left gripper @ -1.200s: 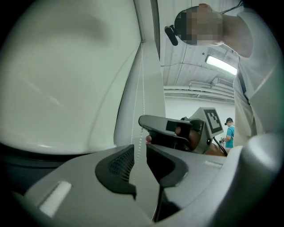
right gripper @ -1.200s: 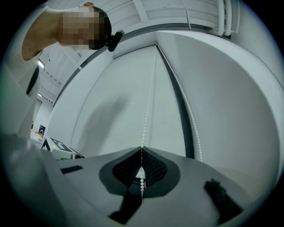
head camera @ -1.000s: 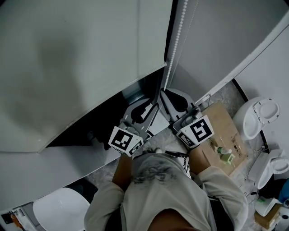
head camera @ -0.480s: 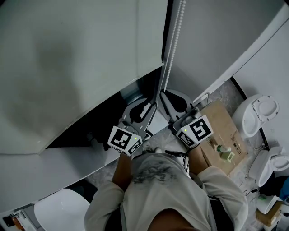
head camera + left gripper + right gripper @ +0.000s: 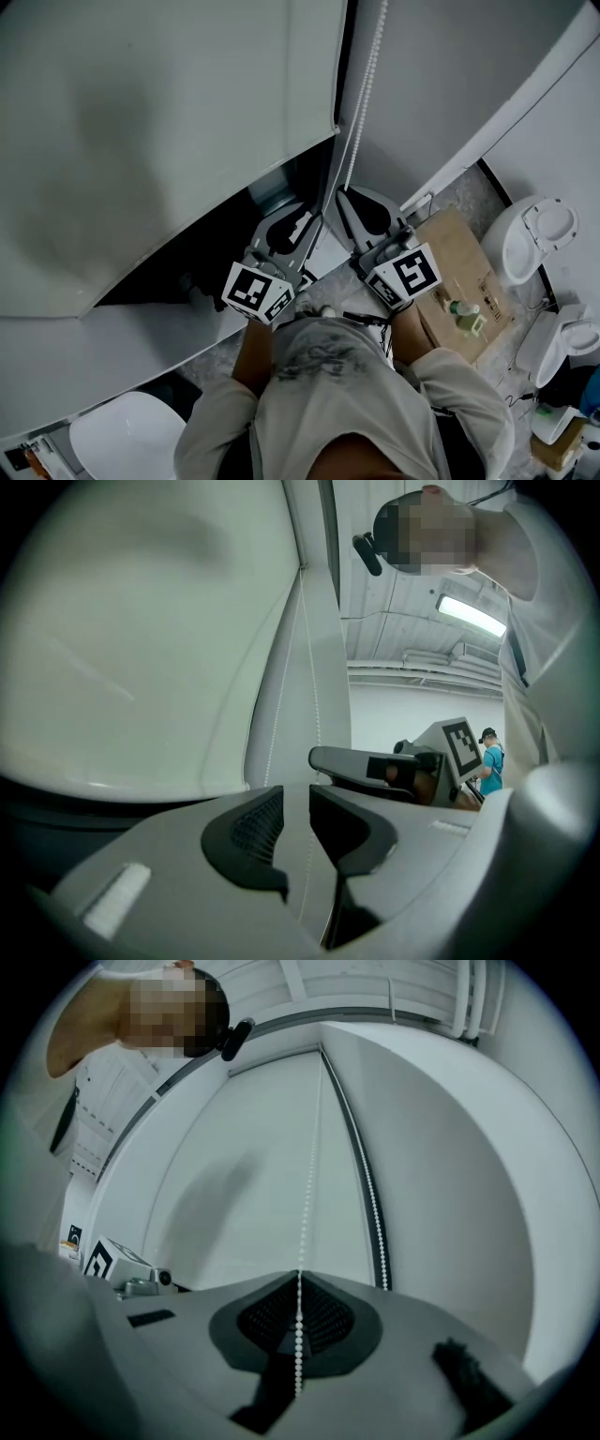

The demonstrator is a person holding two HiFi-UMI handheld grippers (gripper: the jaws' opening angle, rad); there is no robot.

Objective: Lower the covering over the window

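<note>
The speckled grey stone floor (image 5: 466,199) runs along the foot of the white wall. On it, just beside the wall, stands a brown cardboard box (image 5: 464,267), its flaps shut, with a small pale bottle with a green cap (image 5: 463,315) lying on top. Near the box to the right are two white ceramic toilet bowls (image 5: 530,239), one behind the other. A white round seat (image 5: 127,436) stands well apart at the lower left.

White bead chain (image 5: 306,1204), pale grey blind (image 5: 141,141)
</note>
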